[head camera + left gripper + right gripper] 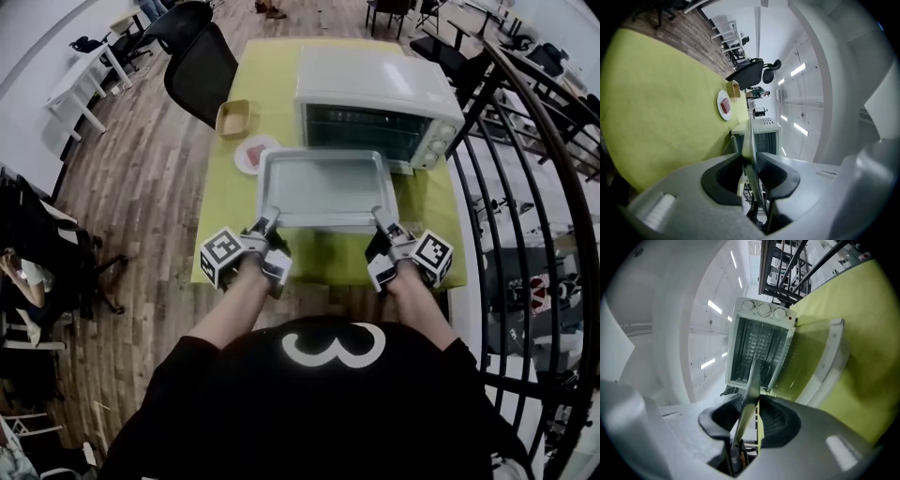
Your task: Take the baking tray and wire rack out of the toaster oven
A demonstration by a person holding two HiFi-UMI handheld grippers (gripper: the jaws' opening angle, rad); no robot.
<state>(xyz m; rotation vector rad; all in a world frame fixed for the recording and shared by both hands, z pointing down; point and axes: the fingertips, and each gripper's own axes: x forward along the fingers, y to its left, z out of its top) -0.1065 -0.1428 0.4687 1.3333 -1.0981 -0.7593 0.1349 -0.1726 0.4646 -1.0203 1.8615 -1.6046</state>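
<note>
Holding the baking tray (323, 186) with both grippers, I've got it in the centre of the head view, flat and empty, just in front of the toaster oven (375, 89). Its far edge sits close to the oven's open mouth. My left gripper (267, 225) has the tray's near left corner. In the left gripper view the thin metal rim runs edge-on between the two dark pads, and the jaws are nearly closed and pinching it. My right gripper (382, 225) has the near right corner in the same way, with the rim squeezed between its pads and only a narrow gap left for the metal.

Through the right gripper view I can see the oven's glass door (820, 362) dropped open onto the yellow-green table (220, 234), and three knobs along the oven's side. Whether the grid inside is the wire rack I can't tell. Left of the oven sit a white plate (253, 155) with something red on it and, behind it, a small wooden dish (232, 119). Black office chairs (192, 56) stand at upper left.
</note>
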